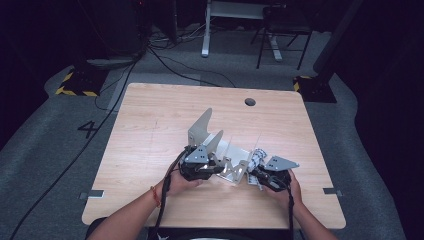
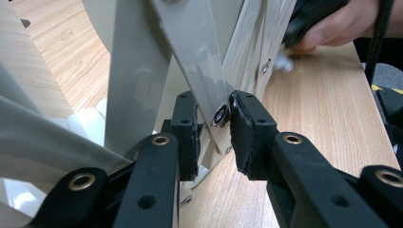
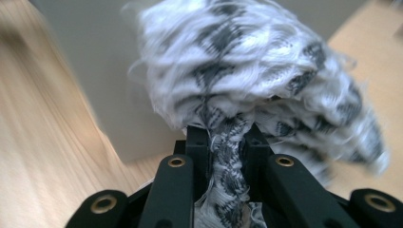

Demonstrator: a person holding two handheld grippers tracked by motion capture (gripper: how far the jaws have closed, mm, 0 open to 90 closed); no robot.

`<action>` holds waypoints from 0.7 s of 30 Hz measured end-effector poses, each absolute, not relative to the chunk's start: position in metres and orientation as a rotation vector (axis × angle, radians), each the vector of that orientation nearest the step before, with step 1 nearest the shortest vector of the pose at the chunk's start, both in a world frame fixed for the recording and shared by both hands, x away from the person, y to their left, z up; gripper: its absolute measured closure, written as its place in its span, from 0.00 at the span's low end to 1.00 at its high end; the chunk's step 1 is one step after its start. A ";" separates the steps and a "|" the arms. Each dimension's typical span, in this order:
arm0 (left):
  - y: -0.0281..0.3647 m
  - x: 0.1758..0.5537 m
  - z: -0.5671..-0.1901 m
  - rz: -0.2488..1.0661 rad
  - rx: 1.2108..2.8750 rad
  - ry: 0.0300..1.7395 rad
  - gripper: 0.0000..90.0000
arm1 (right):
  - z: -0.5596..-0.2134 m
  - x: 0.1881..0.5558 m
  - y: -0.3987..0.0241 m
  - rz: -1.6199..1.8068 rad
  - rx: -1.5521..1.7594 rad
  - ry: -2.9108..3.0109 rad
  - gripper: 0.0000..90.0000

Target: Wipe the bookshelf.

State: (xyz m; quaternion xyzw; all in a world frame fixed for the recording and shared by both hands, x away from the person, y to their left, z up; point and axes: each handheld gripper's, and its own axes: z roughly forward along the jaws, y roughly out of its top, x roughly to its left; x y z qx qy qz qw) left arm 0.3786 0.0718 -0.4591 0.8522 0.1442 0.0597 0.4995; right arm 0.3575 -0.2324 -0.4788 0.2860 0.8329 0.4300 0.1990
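Observation:
A grey metal folding rack (image 1: 202, 131) with upright slats stands in the middle of the wooden table (image 1: 150, 135). My left gripper (image 1: 216, 170) sits at its near left side. In the left gripper view, that gripper (image 2: 214, 114) is shut on a thin rack slat (image 2: 199, 66), the pads clamping it at a rivet (image 2: 219, 115). My right gripper (image 1: 256, 173) is at the rack's near right end, shut on a fuzzy black-and-white cloth (image 1: 257, 159). In the right gripper view, the cloth (image 3: 247, 61) bunches above the right gripper (image 3: 227, 135), with a grey rack panel (image 3: 95, 71) close behind.
A round cable hole (image 1: 250, 102) lies near the table's far edge. The person's other hand (image 2: 342, 23) shows beyond the rack in the left gripper view. Cables, a desk leg (image 1: 206, 30) and a chair (image 1: 282, 30) stand on the floor beyond the table.

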 end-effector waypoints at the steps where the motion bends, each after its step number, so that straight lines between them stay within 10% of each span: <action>1: 0.072 0.379 -0.459 0.141 2.060 0.350 0.80 | -0.469 0.353 -0.234 1.240 0.772 2.291 0.87; 11: 0.072 0.379 -0.459 0.136 2.058 0.358 0.80 | -0.407 0.317 -0.236 1.448 0.593 2.126 0.88; 21: 0.072 0.379 -0.459 0.132 2.059 0.357 0.80 | -0.477 0.334 -0.213 1.135 0.601 2.514 0.87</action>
